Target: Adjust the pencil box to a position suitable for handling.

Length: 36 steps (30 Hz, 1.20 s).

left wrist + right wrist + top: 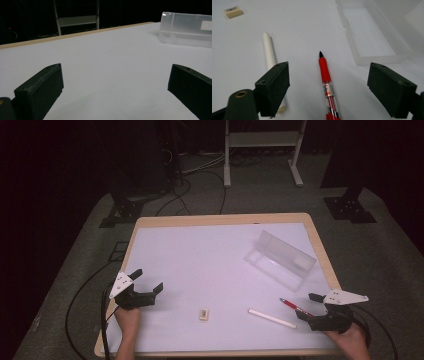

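Table (210, 265), white top, takes up the middle of the high view. Risk here: the smooth surface lets round items roll or slide when nudged.

Clear plastic case (280, 260), lid up, sits right of centre in the high view, well apart from both grippers. Light and empty by the look of it; a bump from a loaded jaw would likely shove it or swing the lid.

Left gripper (148, 282), lower left of the high view, jaws wide apart with nothing between them, aimed across bare table toward the case. Low risk while it sits idle.

Right gripper (306, 306), lower right of the high view, jaws spread wide, empty. In the right gripper view the red pen (327, 83) lies between the jaws, tip pointing away, touching neither pad.

White stick (270, 53) lies just beside the pen, partly under the jaw at the lower left of that view. Likely trouble: coming down as it stands, that jaw lands on the stick, flicks it, or pinches both together.

Pen is round; an off-centre close could roll it out.

Eraser (233, 11), upper left of that view, well clear.
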Motion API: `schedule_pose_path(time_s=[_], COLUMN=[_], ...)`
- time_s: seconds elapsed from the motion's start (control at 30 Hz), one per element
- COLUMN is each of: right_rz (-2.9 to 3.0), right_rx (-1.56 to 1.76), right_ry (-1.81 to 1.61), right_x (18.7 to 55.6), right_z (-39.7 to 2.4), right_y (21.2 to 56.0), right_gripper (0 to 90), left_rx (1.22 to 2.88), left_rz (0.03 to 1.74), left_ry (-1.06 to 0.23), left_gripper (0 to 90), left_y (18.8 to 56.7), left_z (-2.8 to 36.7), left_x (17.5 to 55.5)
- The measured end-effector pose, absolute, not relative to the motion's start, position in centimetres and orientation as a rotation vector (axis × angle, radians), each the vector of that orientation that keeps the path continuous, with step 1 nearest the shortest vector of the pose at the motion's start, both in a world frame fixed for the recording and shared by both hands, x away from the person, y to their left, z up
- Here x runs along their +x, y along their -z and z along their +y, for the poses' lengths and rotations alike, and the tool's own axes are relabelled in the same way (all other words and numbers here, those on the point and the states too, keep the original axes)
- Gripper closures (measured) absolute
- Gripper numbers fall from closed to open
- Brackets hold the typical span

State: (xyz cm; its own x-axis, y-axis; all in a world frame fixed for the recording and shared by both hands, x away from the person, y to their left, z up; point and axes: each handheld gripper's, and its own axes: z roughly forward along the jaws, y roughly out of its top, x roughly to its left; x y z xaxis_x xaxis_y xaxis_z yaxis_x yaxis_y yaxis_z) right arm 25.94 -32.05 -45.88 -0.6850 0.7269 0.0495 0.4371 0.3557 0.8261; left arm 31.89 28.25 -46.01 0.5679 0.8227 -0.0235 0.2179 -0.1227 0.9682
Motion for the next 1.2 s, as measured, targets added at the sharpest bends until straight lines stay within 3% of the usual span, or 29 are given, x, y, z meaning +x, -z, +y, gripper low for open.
schedule_pose_path(time_s=[0.77, 1.2], right_rz=[2.435, 2.520], right_rx=[0.880, 0.825], right_ry=[-1.176, -1.076], right_x=[30.6, 34.0], right_z=[-28.5, -26.0], right_y=[41.9, 40.4], right_gripper=[17.3, 23.1], left_rx=[1.631, 1.626], left_rz=[0.889, 0.890], left_ry=[-0.634, -0.630], left_gripper=[0.0, 0.0], left_y=[46.0, 46.0], left_z=[28.5, 28.6], left_x=[31.9, 31.9])
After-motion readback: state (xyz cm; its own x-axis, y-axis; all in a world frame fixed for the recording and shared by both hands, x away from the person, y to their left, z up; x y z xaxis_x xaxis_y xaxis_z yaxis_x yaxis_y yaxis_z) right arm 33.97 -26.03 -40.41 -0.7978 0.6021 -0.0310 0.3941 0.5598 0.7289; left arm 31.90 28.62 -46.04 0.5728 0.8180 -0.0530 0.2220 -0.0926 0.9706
